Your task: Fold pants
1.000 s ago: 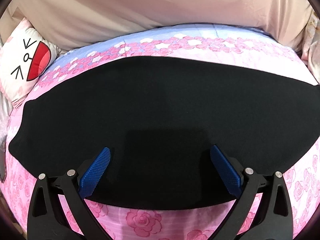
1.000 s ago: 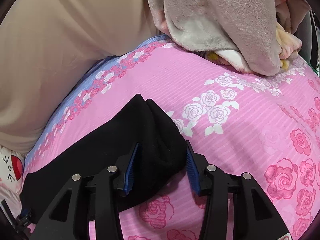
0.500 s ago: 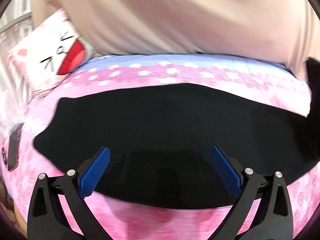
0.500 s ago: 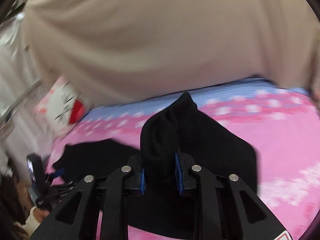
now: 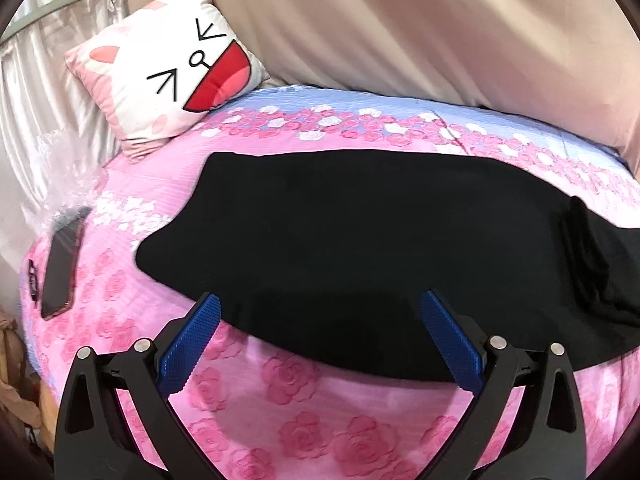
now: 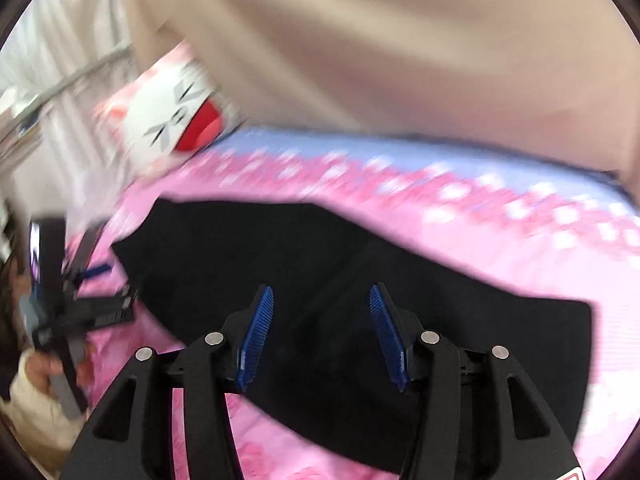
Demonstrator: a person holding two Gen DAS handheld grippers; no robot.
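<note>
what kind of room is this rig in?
Most likely a bedroom. The black pants lie on a bed with a pink rose-print sheet, a cartoon-face cushion sits at its far corner, and a beige curtain or drape hangs behind. A phone lies on the sheet.

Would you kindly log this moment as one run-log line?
task: fold pants | left hand-held gripper: open over black pants | right hand-held gripper: open, above pants | surface: pink floral bedsheet

Both grippers (image 5: 320,308) (image 6: 322,304) have black frames, 2 ribbed blue pads (image 5: 188,344), and silver screws.
</note>
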